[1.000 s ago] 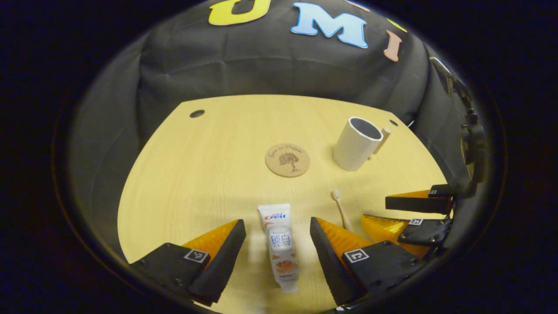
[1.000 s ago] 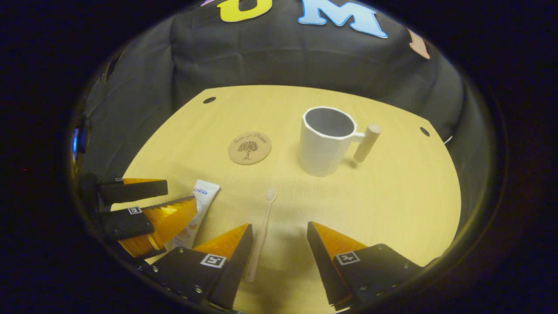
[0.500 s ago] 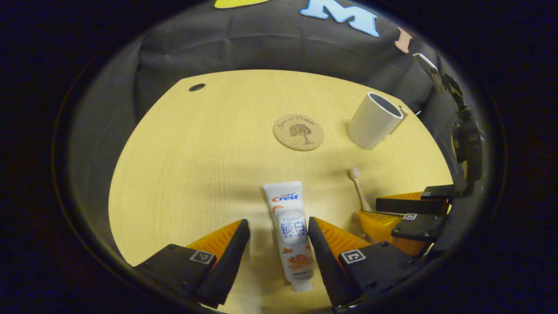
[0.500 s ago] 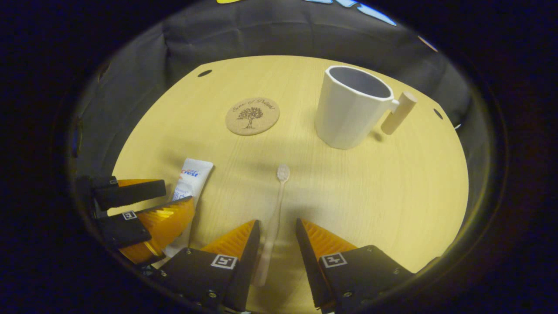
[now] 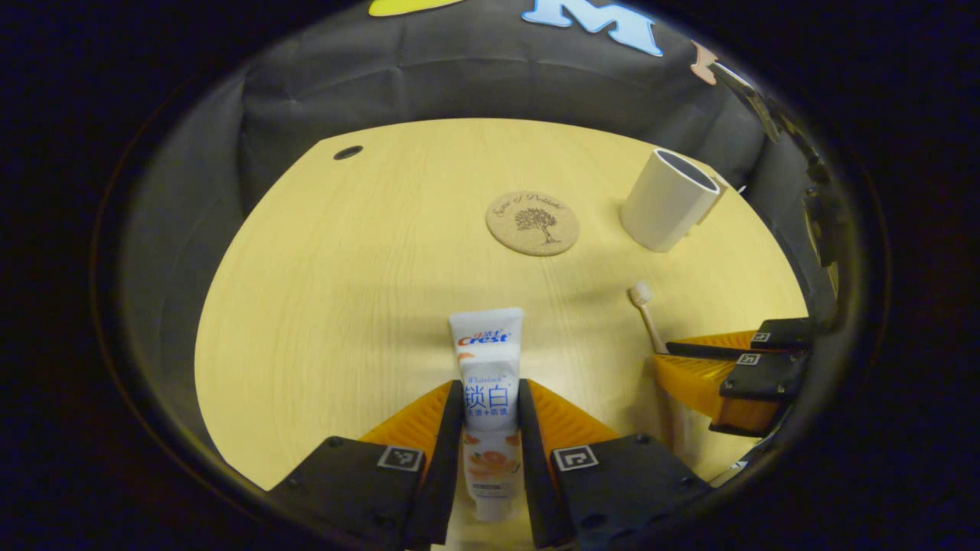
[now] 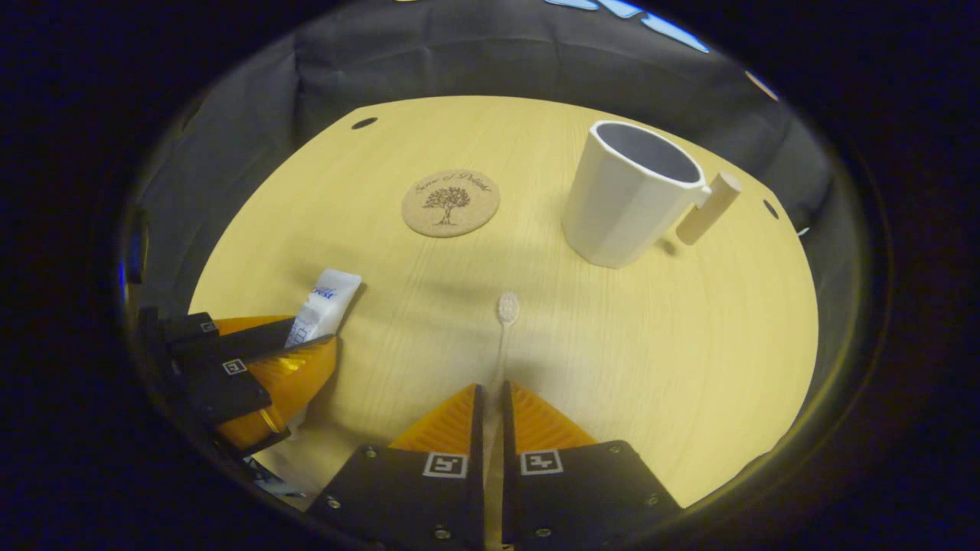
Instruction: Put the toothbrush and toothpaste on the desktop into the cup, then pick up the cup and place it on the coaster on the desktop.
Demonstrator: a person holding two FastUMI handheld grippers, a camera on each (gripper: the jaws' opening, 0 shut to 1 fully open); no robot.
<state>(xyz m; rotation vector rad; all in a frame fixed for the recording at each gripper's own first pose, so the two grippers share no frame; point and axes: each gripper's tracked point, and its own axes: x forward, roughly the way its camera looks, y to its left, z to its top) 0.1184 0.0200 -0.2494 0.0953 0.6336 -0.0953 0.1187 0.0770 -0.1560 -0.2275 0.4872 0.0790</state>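
Left gripper view: the left gripper (image 5: pixel 491 428) is clamped on the toothpaste (image 5: pixel 488 383), both fingers pressing the tube's sides, crimped end pointing ahead, cap end toward the camera. The tube lies on the tabletop (image 5: pixel 344 291). Ahead and to the right sits the coaster (image 5: pixel 532 223); farther right stands the cup (image 5: pixel 668 200), upright. Right gripper view: the right gripper (image 6: pixel 491 413) is drawn in narrow on the toothbrush (image 6: pixel 502 329), fingers pressing its handle, bristle head pointing ahead on the tabletop. The cup, handle to its right, stands ahead and right; the coaster lies ahead, slightly left, apart from the cup.
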